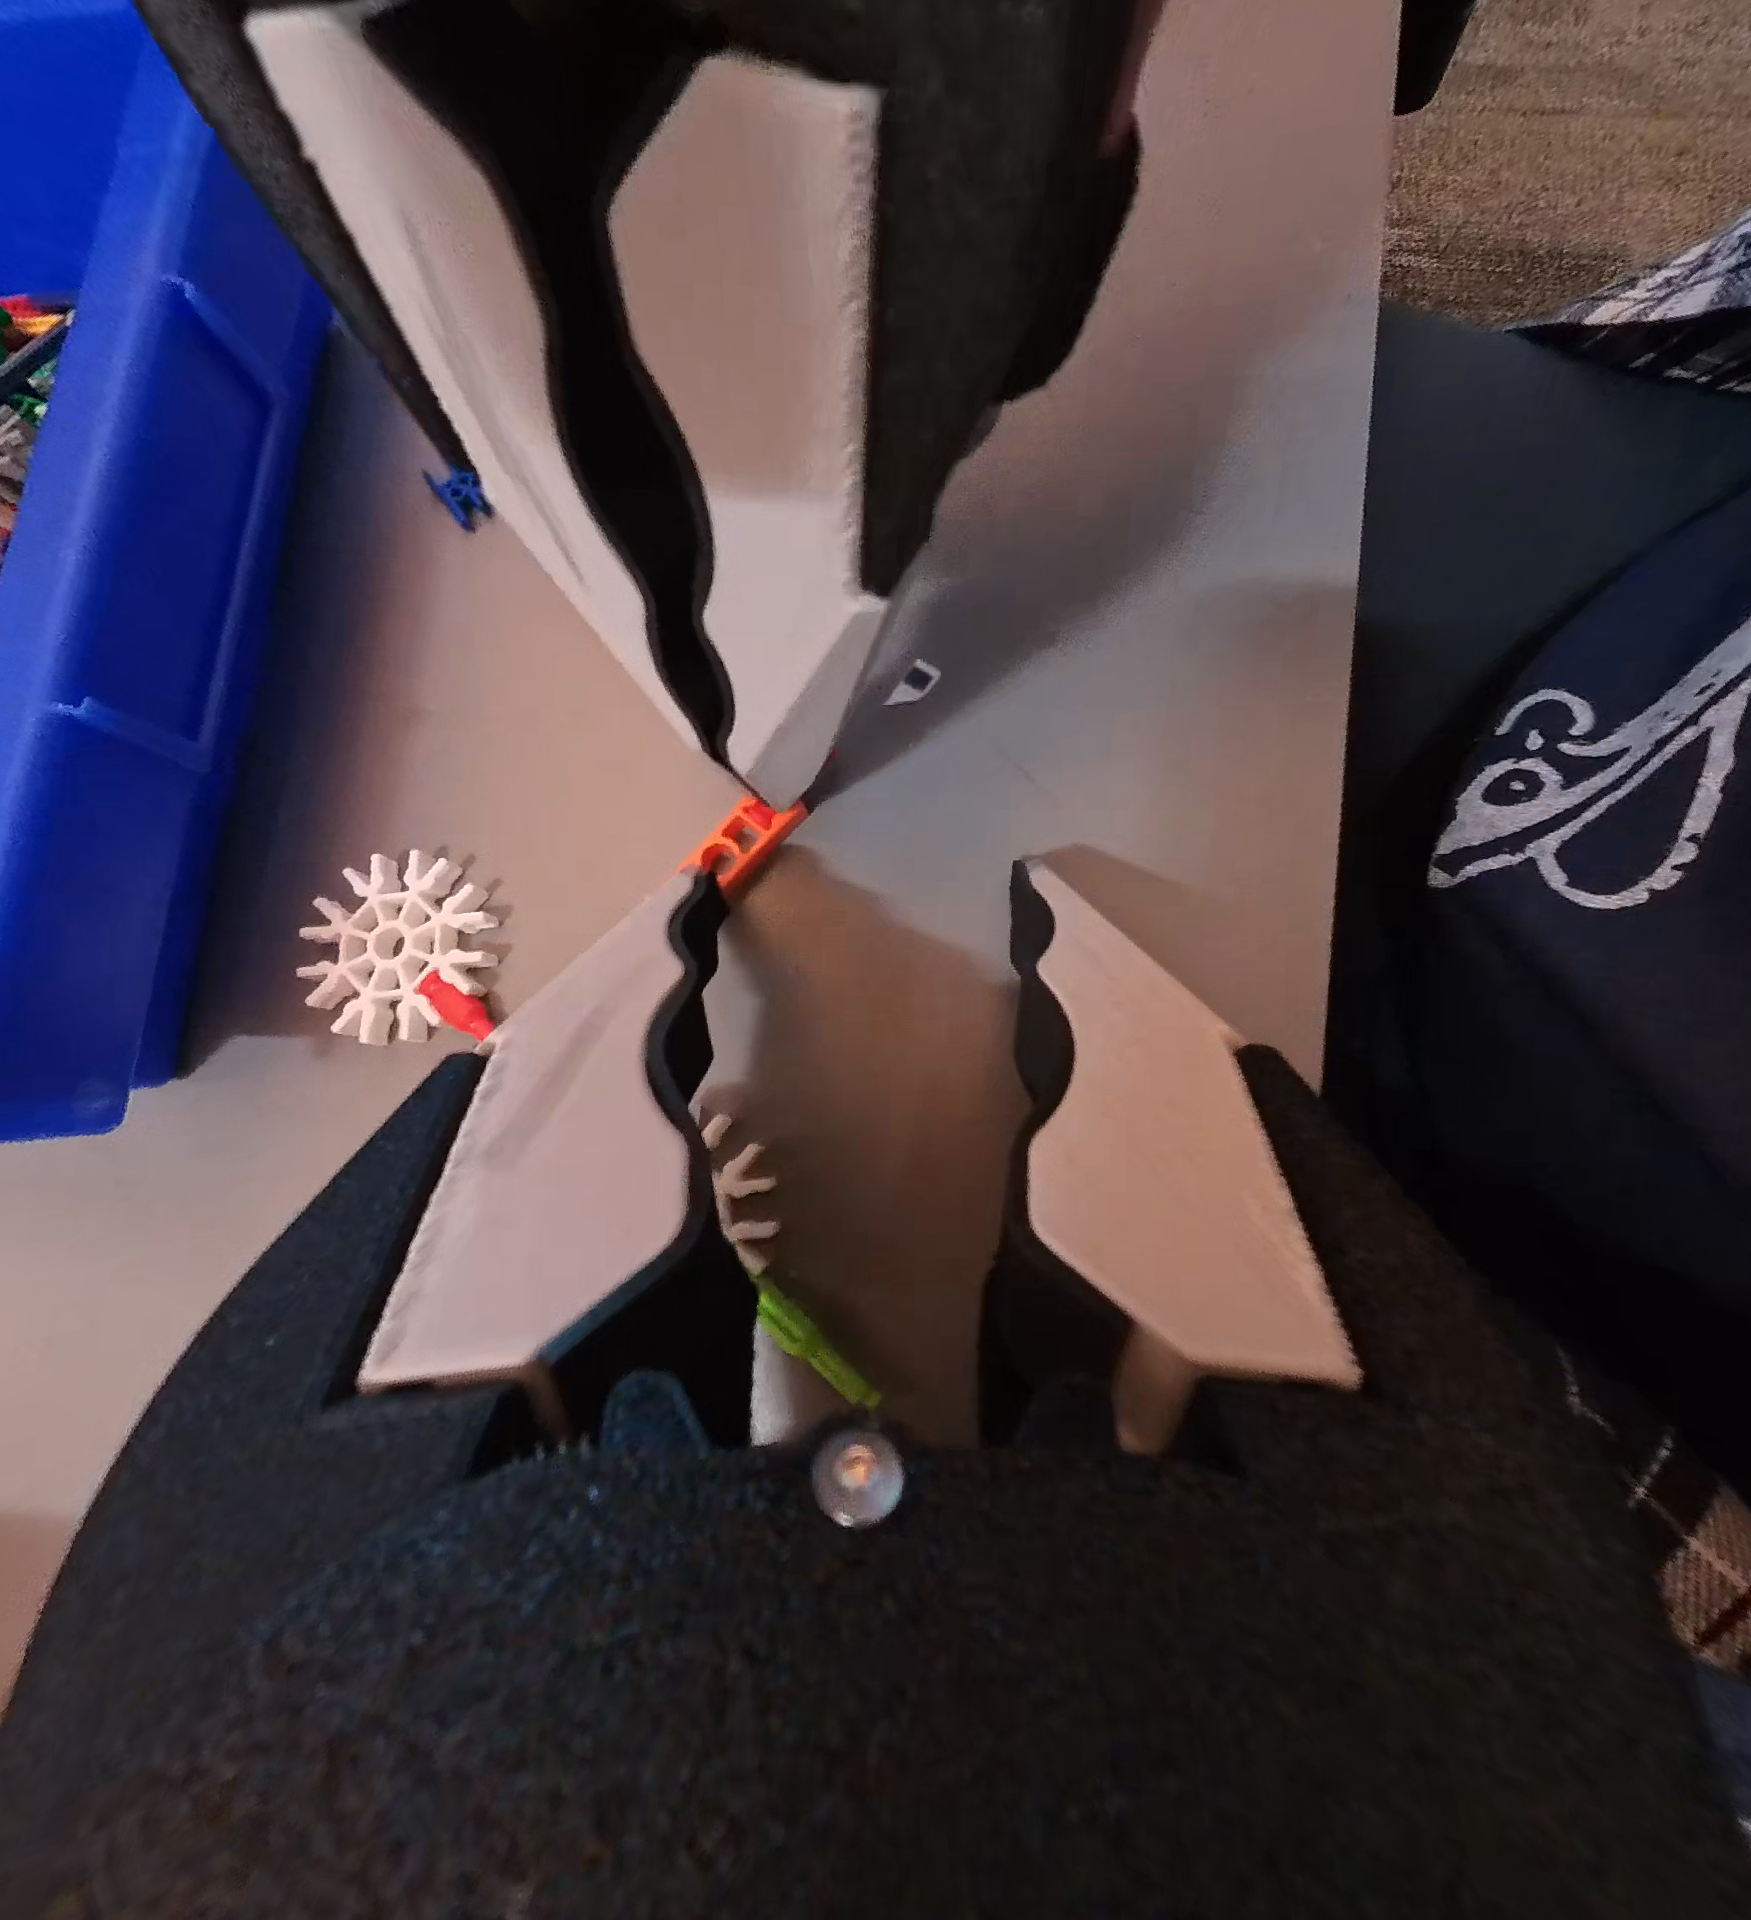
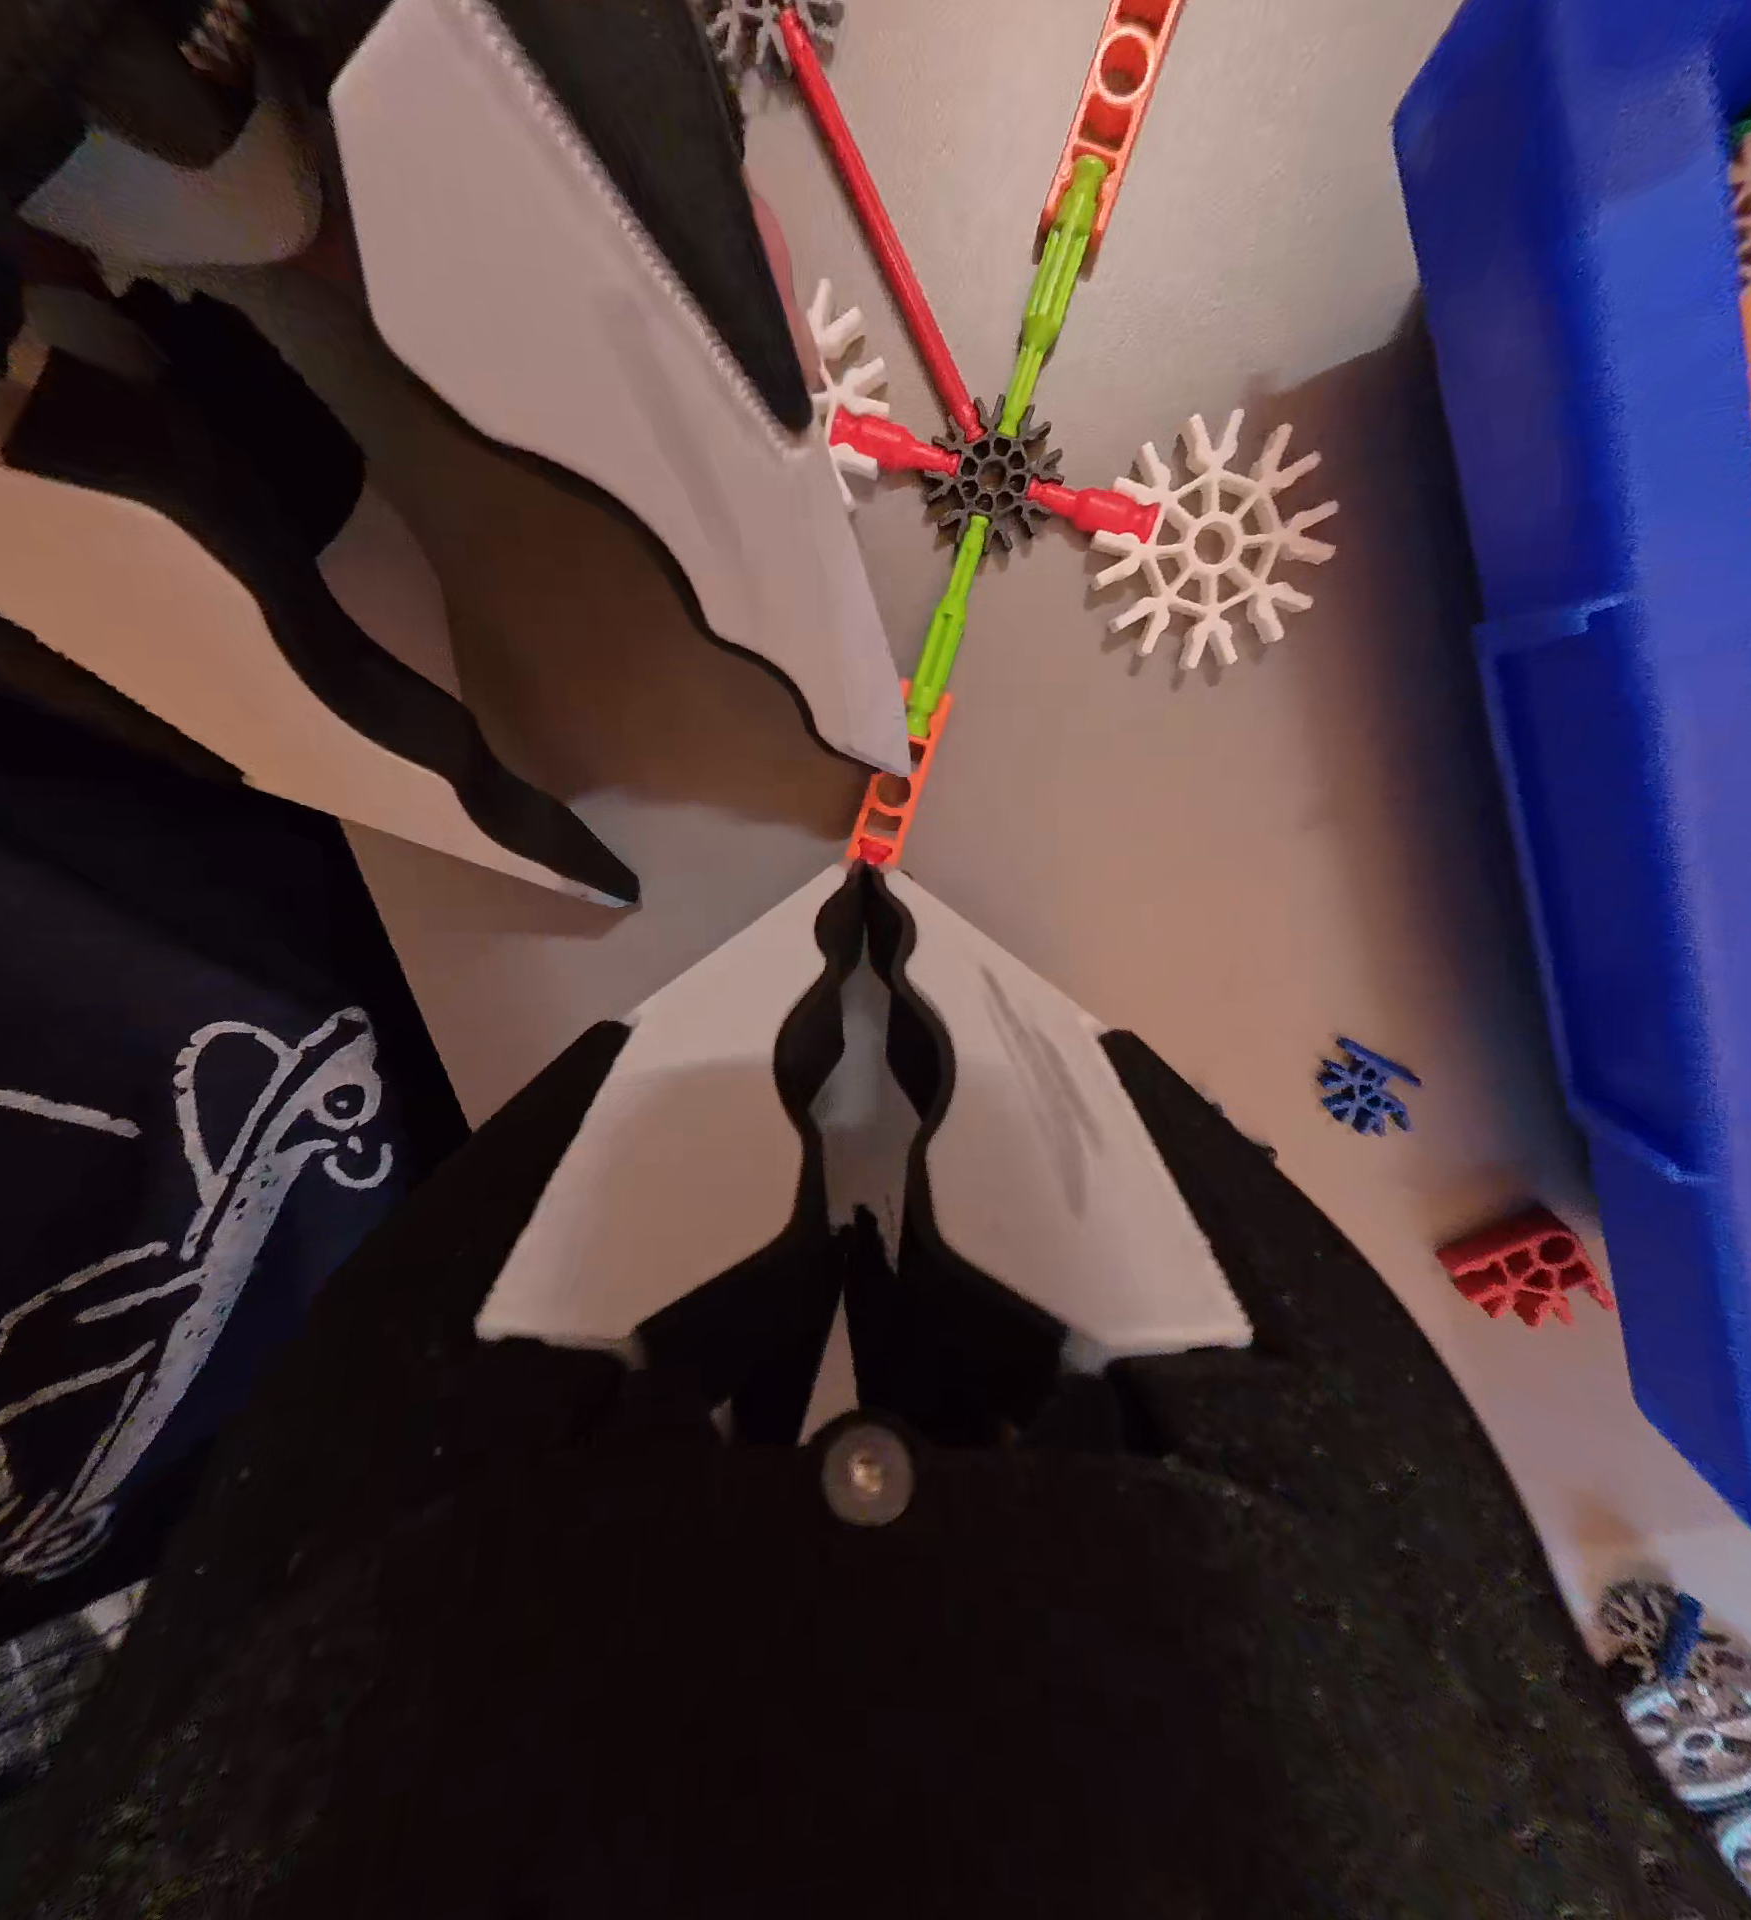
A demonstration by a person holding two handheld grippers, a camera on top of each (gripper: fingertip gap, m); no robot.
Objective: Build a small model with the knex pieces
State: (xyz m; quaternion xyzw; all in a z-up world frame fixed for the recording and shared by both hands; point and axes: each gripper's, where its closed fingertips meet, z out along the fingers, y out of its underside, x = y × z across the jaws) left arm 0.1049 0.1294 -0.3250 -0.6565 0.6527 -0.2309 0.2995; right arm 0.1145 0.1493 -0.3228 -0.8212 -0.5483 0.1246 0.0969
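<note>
The right gripper (image 2: 866, 878) pinches the orange connector (image 2: 892, 795) with fingers closed on its very end, while the left gripper (image 1: 860, 894) gapes empty beside it, so a sideways nudge could likely twist the connector loose from the green rod (image 2: 938, 644).

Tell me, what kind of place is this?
Probably a play or hobby table at home: a blue bin full of colourful construction-toy pieces, a white snowflake connector and green rods on a pale tabletop, with carpet beyond.
</note>
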